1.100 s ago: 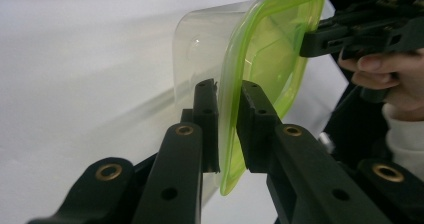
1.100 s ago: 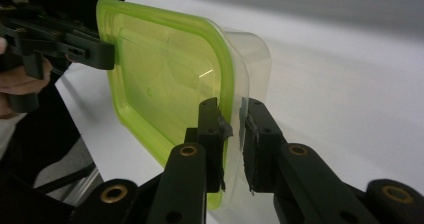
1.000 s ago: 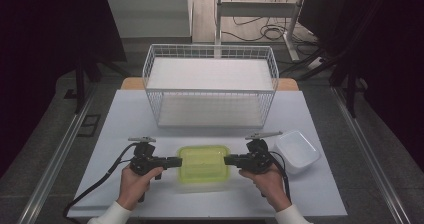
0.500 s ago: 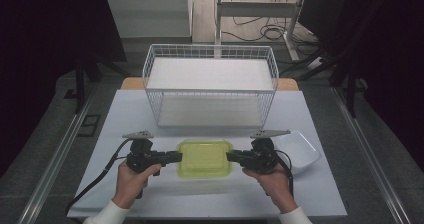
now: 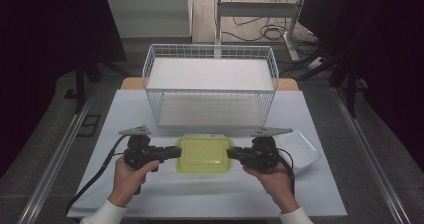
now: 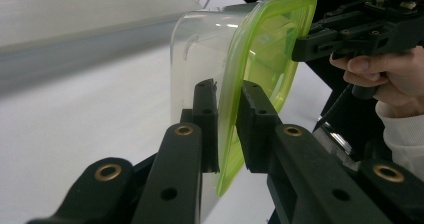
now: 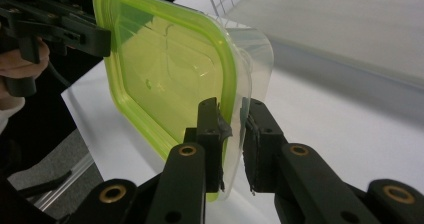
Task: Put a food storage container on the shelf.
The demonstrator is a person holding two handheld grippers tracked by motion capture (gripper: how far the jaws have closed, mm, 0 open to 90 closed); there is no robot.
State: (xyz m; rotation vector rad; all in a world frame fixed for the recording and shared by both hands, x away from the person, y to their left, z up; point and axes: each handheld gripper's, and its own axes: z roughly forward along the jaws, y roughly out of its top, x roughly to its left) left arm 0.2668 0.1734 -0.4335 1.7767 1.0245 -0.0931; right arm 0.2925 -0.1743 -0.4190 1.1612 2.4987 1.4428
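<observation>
A clear plastic container with a yellow-green lid [image 5: 204, 153] hangs above the white table, just in front of the wire basket. My left gripper [image 5: 176, 152] is shut on the lid's left edge. My right gripper [image 5: 231, 154] is shut on its right edge. In the left gripper view the jaws pinch the green rim of the container [image 6: 250, 64], and the other gripper [image 6: 320, 39] holds the far side. In the right gripper view the jaws clamp the rim of the container [image 7: 170, 69] the same way, with the left gripper [image 7: 95, 36] beyond.
A white wire basket [image 5: 210, 86] with a white shelf stands at the back middle of the table [image 5: 150, 194]. A white square dish [image 5: 300, 151] lies at the right, close behind my right hand. Cables trail off the left front edge.
Both grippers have carried the container away from the front edge toward the basket, and it looks higher off the table.
</observation>
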